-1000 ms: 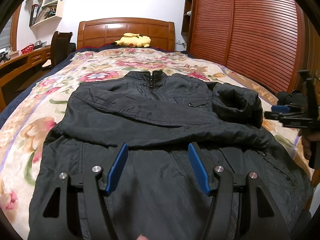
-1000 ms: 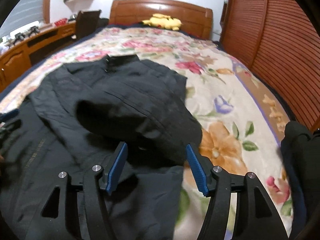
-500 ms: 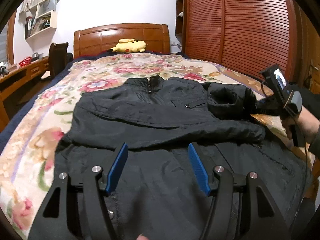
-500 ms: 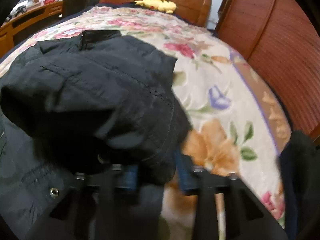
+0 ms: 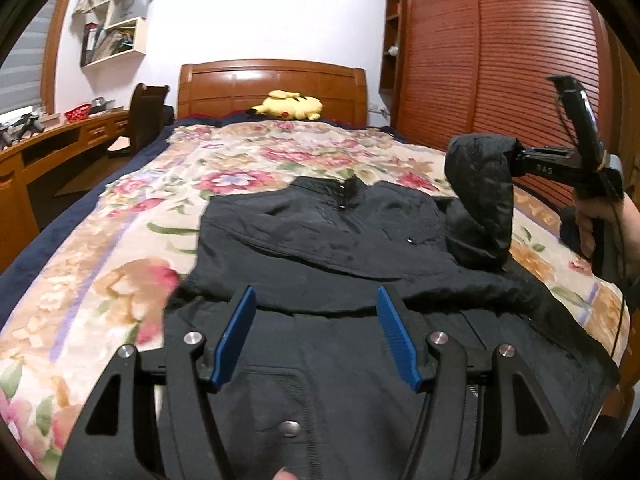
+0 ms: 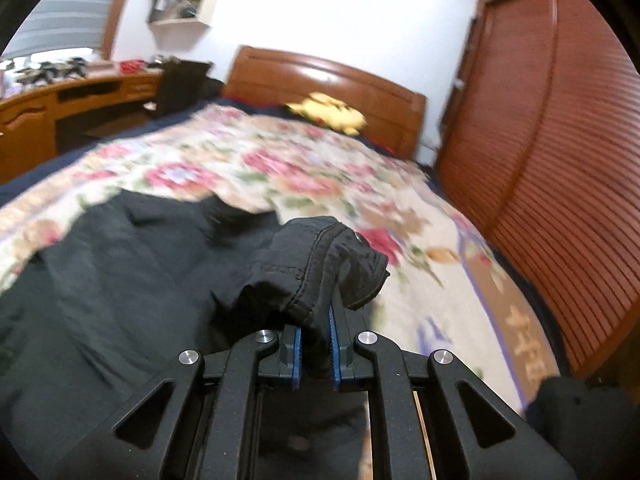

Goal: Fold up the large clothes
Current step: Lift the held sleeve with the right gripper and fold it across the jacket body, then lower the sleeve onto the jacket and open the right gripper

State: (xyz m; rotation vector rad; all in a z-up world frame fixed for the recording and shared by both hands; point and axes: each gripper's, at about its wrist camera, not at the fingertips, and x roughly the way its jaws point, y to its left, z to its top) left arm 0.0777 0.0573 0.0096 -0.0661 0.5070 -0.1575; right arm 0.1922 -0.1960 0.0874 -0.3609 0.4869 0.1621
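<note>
Left wrist view: the left gripper (image 5: 316, 334) stands released, its blue pads (image 5: 234, 338) wide apart with nothing between them, hovering over the lower body of a black jacket (image 5: 320, 248). The jacket lies front up on the floral bedspread (image 5: 104, 264), collar toward the wooden headboard (image 5: 272, 84). One sleeve is folded across the chest. This view alone shows the right gripper (image 5: 516, 156) from outside: held in a hand (image 5: 600, 224) on the jacket's right side, it holds the other sleeve's cuff (image 5: 480, 168) raised clear of the bedspread, the sleeve hanging down to the jacket's shoulder. A yellow plush toy (image 5: 290, 106) lies against the headboard. A wooden desk (image 5: 44, 148) and a dark chair (image 5: 146, 114) stand left of the headboard, wall shelves (image 5: 114, 30) hang above them, and a slatted wardrobe (image 5: 500, 60) stands to the headboard's right.

Right wrist view: the picture is motion-blurred. It shows what the first cannot: the right gripper (image 6: 314, 344) is clenched on the cuff (image 6: 316, 264), fabric pinched between its blue pads (image 6: 296, 346); a snap button shows on the cuff. The bunched cuff blocks part of the bedspread (image 6: 280, 168) beyond. The jacket body (image 6: 120, 280) spreads to the lower left. The left gripper is outside this view. The plush toy (image 6: 332, 114) appears before the headboard (image 6: 328, 80).
</note>
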